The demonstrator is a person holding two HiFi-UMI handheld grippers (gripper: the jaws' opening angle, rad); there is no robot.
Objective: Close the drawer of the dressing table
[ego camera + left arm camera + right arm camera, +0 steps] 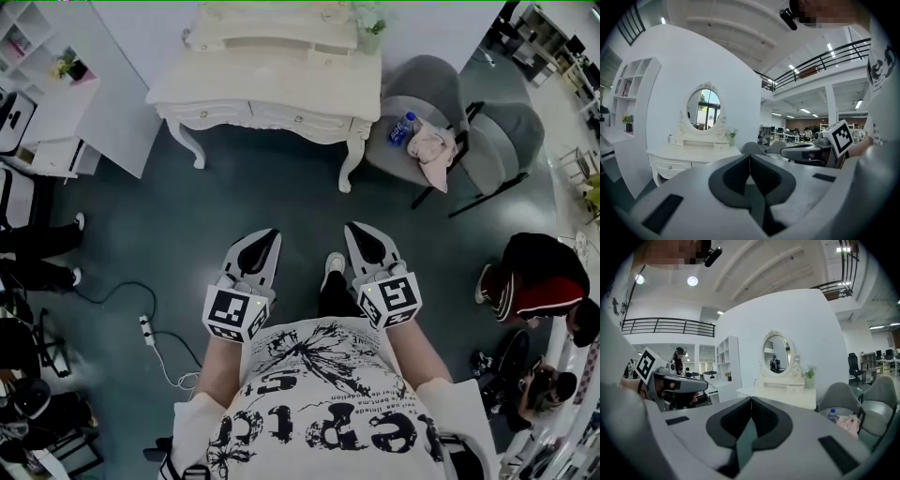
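Observation:
The white dressing table (272, 89) stands against the far wall, with an oval mirror (704, 108) and a small plant (371, 28) on top. Its front drawers carry small knobs (300, 119); from here I cannot tell whether a drawer stands out. My left gripper (272, 234) and right gripper (354, 228) are held close to my body over the dark floor, well short of the table. Both point toward it with nothing between the jaws. The left gripper (750, 157) has its tips together, and the right gripper (751, 399) is likewise shut. The table (780, 392) is also in the right gripper view.
Two grey chairs (441, 94) stand right of the table, one holding a water bottle (401, 128) and a pink cloth (433, 150). A white shelf unit (52, 103) is at the left. A power strip with its cable (146, 330) lies on the floor. A person (534, 281) crouches at the right.

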